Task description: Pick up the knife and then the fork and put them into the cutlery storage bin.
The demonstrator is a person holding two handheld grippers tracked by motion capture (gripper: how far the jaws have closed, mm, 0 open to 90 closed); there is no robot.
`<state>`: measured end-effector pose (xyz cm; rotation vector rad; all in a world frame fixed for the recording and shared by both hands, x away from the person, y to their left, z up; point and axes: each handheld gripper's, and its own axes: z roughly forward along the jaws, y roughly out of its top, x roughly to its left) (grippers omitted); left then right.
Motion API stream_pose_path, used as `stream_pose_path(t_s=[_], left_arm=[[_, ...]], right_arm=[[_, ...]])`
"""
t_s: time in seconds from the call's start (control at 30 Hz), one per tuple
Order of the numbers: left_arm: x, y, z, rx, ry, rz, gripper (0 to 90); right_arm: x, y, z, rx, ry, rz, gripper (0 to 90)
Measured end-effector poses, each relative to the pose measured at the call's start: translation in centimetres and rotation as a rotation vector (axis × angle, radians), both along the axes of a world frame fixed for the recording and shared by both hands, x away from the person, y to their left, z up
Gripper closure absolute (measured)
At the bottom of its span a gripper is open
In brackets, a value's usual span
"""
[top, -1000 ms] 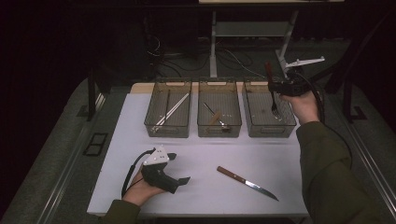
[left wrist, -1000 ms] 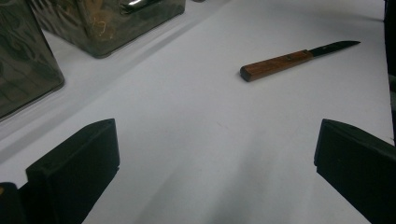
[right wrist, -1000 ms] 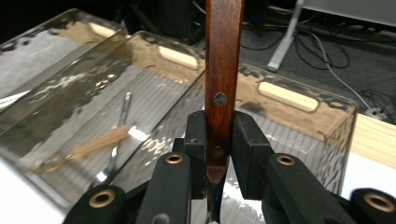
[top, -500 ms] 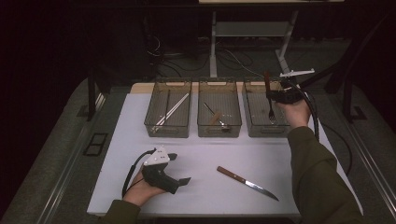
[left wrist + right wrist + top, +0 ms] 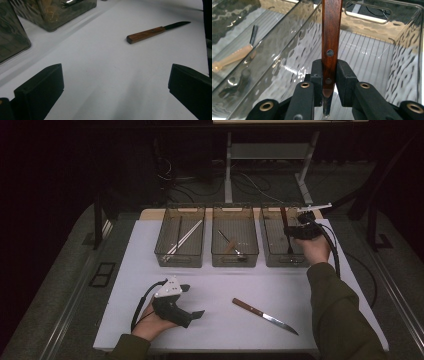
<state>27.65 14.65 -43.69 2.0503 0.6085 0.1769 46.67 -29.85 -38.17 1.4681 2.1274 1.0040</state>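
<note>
- Wooden-handled utensil point(image 5: 331, 42): hanging upright over the right-hand clear bin point(image 5: 272, 260), metal end pointing down.
- Right gripper point(image 5: 329, 82): clenching the utensil's handle.
- Left gripper point(image 5: 192, 301): resting on the white tabletop point(image 5: 220, 285), jaws spread wide, holding nothing.
- Knife point(image 5: 264, 315): lying on the tabletop nearby.

Three clear bins stood in a row along the table's point(image 5: 210, 290) far edge. The left bin point(image 5: 161, 251) held long metal sticks point(image 5: 184, 239); the middle bin point(image 5: 216, 256) held a pale-handled tool point(image 5: 230, 245). A wooden-handled knife point(image 5: 264, 315) lay near the near edge.
</note>
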Motion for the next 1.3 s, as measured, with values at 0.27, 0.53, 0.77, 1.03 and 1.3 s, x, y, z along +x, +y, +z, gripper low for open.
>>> stream_pose_path(t_s=[0.27,0.53,0.77,1.03,1.3], left_arm=[[0.0,0.0,0.0,0.0,0.0,0.0,0.0],[0.0,0.0,0.0,0.002,0.002,-0.002,0.0],[0.0,-0.1,-0.1,0.006,0.002,-0.001,0.0],[0.0,-0.1,-0.1,0.013,0.003,0.0,0.0],[0.1,0.0,-0.1,0.015,0.004,0.003,0.0]], right_arm=[[0.1,0.1,-0.3,-0.015,-0.013,-0.012,64.0],[-0.4,-0.6,0.6,0.016,-0.032,-0.014,53.7],[-1.8,-0.8,1.8,0.042,-0.04,0.039,48.9],[-4.4,-0.8,2.7,0.057,-0.055,0.122,45.7],[-6.9,-0.9,2.7,0.079,-0.066,0.202,42.1]])
